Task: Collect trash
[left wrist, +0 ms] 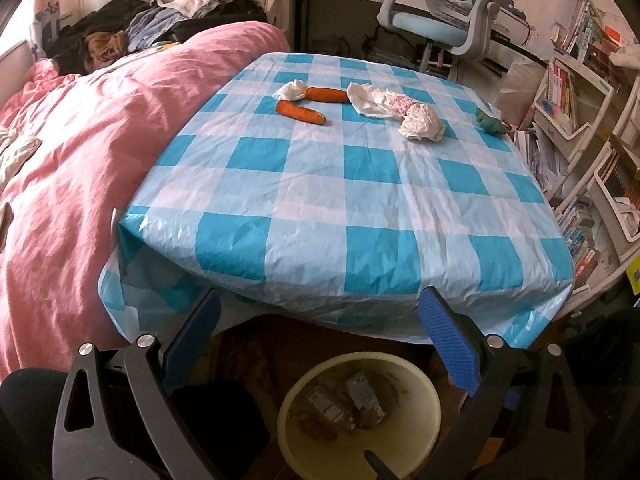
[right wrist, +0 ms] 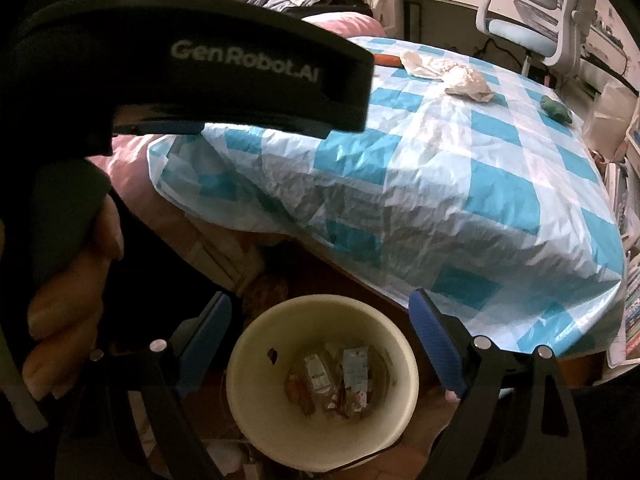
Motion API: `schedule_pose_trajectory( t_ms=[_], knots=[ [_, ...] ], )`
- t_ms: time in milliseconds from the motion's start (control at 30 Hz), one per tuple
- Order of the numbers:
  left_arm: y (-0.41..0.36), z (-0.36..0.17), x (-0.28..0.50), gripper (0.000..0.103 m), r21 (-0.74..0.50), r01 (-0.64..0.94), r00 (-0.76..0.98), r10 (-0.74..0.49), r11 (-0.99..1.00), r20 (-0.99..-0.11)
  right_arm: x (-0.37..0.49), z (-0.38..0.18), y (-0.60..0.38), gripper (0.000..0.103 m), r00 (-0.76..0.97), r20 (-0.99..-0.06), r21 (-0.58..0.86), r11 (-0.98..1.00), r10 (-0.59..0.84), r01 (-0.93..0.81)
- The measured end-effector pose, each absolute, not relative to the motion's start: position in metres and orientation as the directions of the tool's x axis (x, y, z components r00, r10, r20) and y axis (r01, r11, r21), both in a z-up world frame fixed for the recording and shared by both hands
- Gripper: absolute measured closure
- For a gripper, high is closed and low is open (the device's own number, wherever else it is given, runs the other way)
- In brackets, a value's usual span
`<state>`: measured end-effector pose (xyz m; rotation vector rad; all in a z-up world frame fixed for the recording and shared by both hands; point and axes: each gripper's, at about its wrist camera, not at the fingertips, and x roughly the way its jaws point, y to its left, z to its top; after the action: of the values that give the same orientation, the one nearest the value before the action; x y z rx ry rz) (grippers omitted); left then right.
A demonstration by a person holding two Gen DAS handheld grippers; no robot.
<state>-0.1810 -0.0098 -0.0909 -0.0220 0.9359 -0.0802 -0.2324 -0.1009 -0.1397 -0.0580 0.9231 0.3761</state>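
The right gripper (right wrist: 320,344) hangs wide apart and empty right above the bin (right wrist: 256,412), which stands on the floor below the desk's (right wrist: 460,200) near edge. Packets (right wrist: 340,376) lie in the bin's bottom. The left gripper's body (right wrist: 200,68) crosses above the bin, held by a hand (right wrist: 72,304) beside it. Far beyond the bin, crumpled tissues (right wrist: 468,80) and a green lump (right wrist: 556,109) lie on the desk.

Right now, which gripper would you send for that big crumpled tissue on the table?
Probably the right gripper: the crumpled tissue lies right of centre, and both grippers hang open and empty over the trash bin.
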Motion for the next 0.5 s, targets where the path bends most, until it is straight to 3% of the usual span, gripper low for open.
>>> schedule_pose_trajectory(
  t_ms=[500],
  knots=[
    [-0.01,-0.091,-0.158,0.008,-0.066,0.035,0.584,-0.074,0.997,-0.808,-0.221,-0.14,-0.103,0.017,0.547,-0.782,0.113,0.932,0.297,-0.344]
  ],
)
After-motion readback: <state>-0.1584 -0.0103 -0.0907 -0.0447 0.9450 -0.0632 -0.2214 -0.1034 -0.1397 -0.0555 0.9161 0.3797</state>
